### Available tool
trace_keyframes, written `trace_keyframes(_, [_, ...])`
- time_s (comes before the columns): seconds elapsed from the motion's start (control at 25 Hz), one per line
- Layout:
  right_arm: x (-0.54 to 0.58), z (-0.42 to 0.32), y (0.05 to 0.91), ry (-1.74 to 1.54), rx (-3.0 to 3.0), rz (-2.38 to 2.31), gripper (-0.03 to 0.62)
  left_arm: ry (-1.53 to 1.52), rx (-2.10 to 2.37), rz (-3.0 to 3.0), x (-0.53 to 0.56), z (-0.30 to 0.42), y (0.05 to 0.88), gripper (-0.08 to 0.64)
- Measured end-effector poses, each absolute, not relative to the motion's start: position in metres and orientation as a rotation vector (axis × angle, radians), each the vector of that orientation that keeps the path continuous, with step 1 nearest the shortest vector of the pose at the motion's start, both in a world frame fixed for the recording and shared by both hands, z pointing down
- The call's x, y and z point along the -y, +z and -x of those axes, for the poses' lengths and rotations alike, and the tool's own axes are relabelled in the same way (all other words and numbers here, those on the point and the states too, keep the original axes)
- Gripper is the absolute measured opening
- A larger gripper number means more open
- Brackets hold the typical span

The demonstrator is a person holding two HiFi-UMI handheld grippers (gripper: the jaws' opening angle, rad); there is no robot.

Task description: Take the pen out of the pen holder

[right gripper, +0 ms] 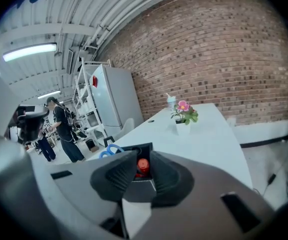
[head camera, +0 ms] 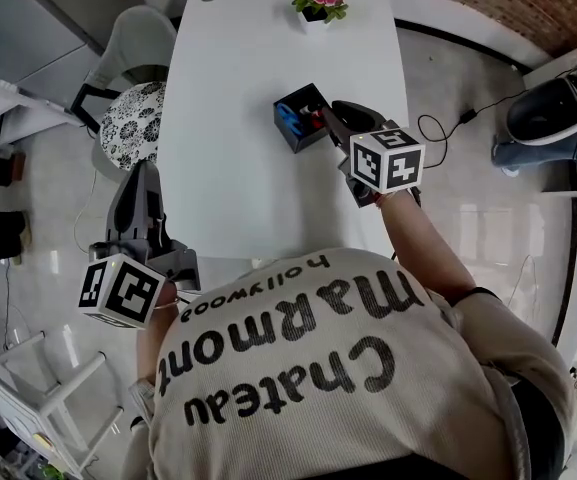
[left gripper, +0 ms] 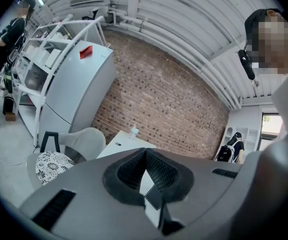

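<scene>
A black pen holder (head camera: 300,118) stands near the right edge of the white table (head camera: 233,178). It holds blue scissors (head camera: 288,118) and a red-capped pen (right gripper: 143,165). My right gripper (head camera: 326,116) reaches down at the holder's right side. In the right gripper view its jaws (right gripper: 144,157) straddle the pen's red cap, and the pads touch both sides of it. The holder's rim (right gripper: 130,148) and the scissor handles (right gripper: 111,151) show just behind. My left gripper (head camera: 146,171) hangs off the table's left edge with its jaws (left gripper: 145,150) shut and empty.
A small pot of pink flowers (head camera: 318,4) (right gripper: 183,116) stands at the table's far end, with a cup (right gripper: 170,101) beyond it. A chair with a patterned cushion (head camera: 133,120) sits left of the table. Cables (head camera: 448,123) lie on the floor at the right. A person (right gripper: 64,129) stands by shelves.
</scene>
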State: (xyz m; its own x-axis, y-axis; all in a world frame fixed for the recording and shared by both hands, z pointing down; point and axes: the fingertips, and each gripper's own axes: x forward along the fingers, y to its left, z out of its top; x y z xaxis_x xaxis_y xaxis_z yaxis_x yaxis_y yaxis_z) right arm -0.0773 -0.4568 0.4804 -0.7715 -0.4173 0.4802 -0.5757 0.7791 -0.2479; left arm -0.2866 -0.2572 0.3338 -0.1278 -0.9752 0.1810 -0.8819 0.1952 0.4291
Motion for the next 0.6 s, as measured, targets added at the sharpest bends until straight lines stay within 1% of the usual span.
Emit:
trace_keyframes(0.2, [0.453,0.076,0.487,0.497,2.549,-0.761,0.081,-0.301,2.044,-1.744,0.260,0.284,0.335,0.002])
trace_keyframes(0.32, [0.455,0.076,0.488,0.506,2.547,-0.777,0.071,-0.303,2.050,-1.738,0.259,0.288,0.336,0.002])
trace_keyframes(0.6, [0.454,0.076,0.487,0.508,2.528,-0.810,0.067,-0.324,2.029,-1.736,0.255,0.294,0.339,0.002])
